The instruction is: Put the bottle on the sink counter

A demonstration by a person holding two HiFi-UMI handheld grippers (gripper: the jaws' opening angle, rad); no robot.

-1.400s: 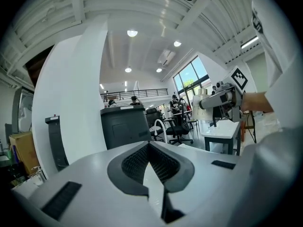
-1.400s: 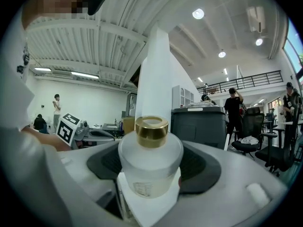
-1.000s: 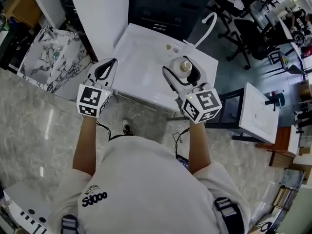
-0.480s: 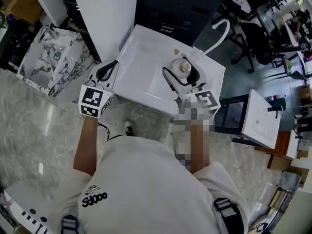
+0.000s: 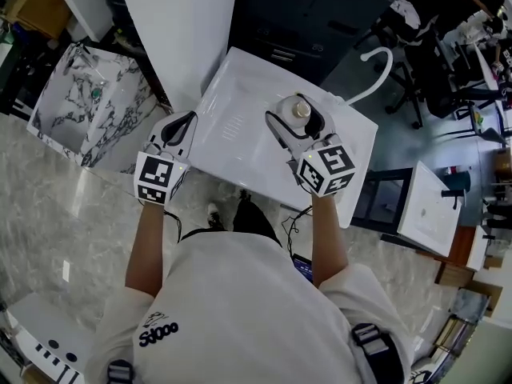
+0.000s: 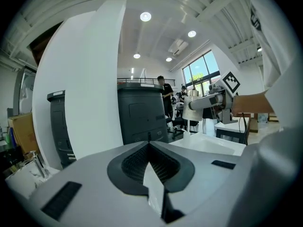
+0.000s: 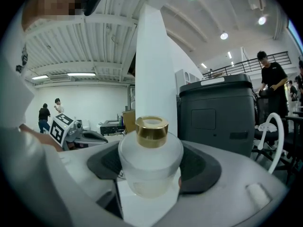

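1. The right gripper [image 5: 298, 123] has carried the bottle [image 5: 301, 109] further over the white sink [image 5: 232, 126], near the faucet [image 5: 376, 66].
2. The right gripper view alone shows its pads clamped on the frosted, gold-capped bottle [image 7: 150, 160].
3. The left gripper view shows the left gripper [image 6: 150, 148] with jaws together and nothing between them.

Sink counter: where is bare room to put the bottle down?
Bare: the middle of the sink counter, between the left hand-held gripper and the bottle. Crowded: the right side, under the right hand-held gripper, by the faucet.
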